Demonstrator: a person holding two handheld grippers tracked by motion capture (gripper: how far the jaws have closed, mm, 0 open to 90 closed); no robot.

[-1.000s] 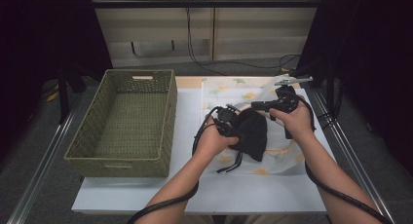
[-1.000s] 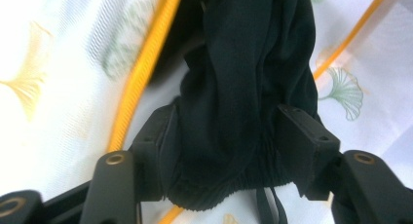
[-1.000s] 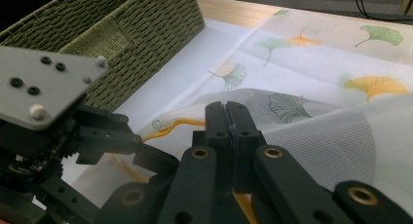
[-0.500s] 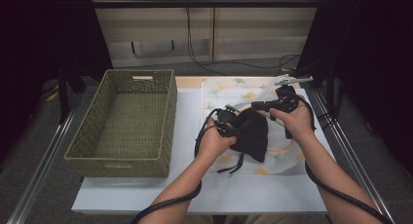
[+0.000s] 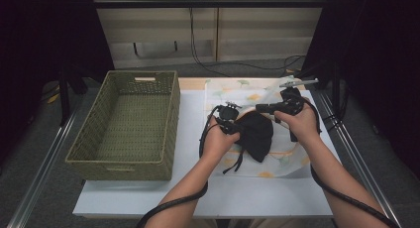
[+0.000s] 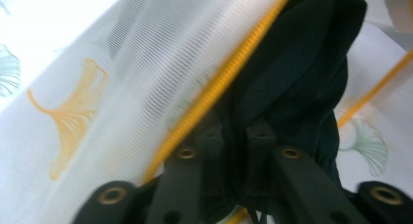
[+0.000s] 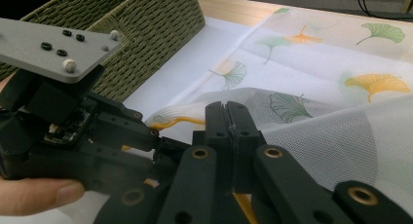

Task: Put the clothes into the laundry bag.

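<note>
A white mesh bag [image 5: 237,91] printed with ginkgo leaves lies on the table's right half, its yellow zip [image 6: 229,73] open. A black garment [image 5: 257,136] sits bunched at the bag's mouth, with a strap trailing toward the person. My left gripper [image 5: 237,130] is at the garment's left side. Its jaws have just been opening a little, and the black cloth [image 6: 302,63] is still pinched between them [image 6: 235,136]. My right gripper [image 7: 228,112] is shut on the bag's mesh edge [image 7: 316,121] and holds it lifted, with the left gripper [image 7: 73,121] close beside it.
A green wicker basket [image 5: 126,124] stands on the table's left half, with nothing inside it. White table surface [image 5: 237,193] lies bare along the near edge. Metal rails run down both sides of the table, and cables hang at the back.
Hardly anything differs: the left gripper stays at the black garment with only a slight shift, and the right hand holds still with the bag's edge.
</note>
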